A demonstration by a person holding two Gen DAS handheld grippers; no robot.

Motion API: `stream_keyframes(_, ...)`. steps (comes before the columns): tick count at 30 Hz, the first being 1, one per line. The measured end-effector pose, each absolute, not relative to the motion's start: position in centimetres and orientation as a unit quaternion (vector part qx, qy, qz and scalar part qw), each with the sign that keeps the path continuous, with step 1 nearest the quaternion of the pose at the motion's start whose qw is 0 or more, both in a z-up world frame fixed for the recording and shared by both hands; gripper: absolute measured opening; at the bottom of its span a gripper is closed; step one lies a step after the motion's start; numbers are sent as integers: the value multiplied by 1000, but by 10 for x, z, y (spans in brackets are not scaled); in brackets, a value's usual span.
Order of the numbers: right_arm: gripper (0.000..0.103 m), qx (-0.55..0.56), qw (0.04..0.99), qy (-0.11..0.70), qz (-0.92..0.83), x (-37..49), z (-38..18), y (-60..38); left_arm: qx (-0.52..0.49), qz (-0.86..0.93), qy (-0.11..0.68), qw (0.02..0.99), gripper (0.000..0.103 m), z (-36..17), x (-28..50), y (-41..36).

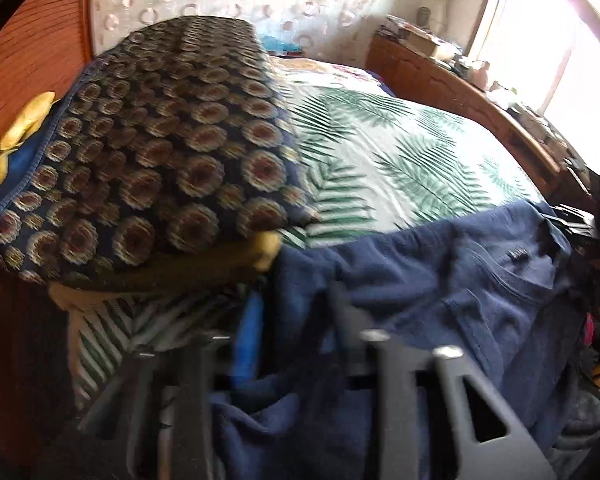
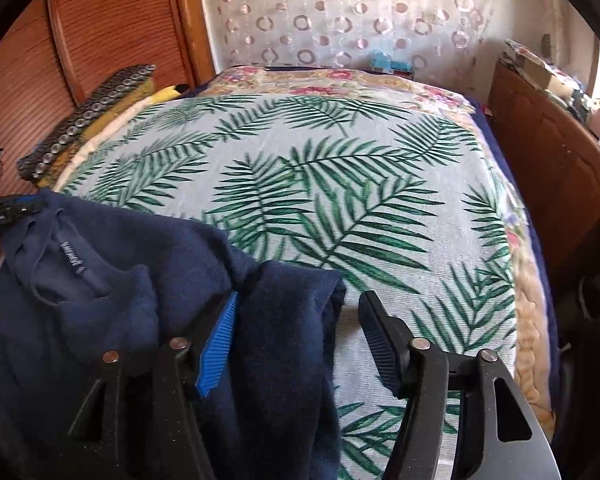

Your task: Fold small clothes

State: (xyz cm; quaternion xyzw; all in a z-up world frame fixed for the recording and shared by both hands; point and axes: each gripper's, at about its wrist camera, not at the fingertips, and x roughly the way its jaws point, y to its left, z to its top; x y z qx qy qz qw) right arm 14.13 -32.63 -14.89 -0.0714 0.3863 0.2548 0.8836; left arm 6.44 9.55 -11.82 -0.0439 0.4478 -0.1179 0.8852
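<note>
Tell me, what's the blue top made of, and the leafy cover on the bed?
The navy sweater looks like soft, matte fleece or brushed knit: its surface is fuzzy and it slumps in thick folds. The palm-leaf bedspread seems a thin woven cotton with printed leaves; fine ribbed lines show.

The left wrist view is motion-blurred throughout — the left gripper (image 1: 296,320) shows only as dark smears, its fingers (image 1: 342,312) sunk in the navy garment (image 1: 440,280), so their closure cannot be read. That garment runs off the frame at 6 o'clock. The neck label (image 2: 70,255) is too small to read — small items on the wooden sideboard (image 2: 548,128) stay indistinct
</note>
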Motion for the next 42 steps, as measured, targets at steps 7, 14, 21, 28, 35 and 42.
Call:
stream_keyframes(7, 17, -58, 882, 366, 291, 119, -143, -331, -42, -125, 383, 914, 9, -87, 32, 77)
stream_keyframes(14, 16, 8, 907, 285, 310, 53, -85, -371, -59, -157, 271, 948, 9, -5, -23, 70)
stream_keyframes(21, 15, -3, 940, 168, 298, -15, 22, -402, -55, -188, 170, 966, 9, 88, -51, 72)
stream_keyframes(28, 15, -40, 960, 50, 271, -74, 126, -415, -25, -184, 78, 979, 9, 166, -76, 80)
stream_keyframes(35, 15, -82, 965, -25, 246, -107, 201, -417, -19, -166, 17, 986, 9, 222, -81, 99)
stream_keyframes(42, 15, -108, 968, -54, 220, -122, 246, -418, -7, -151, -2, 988, 9, 242, -74, 104)
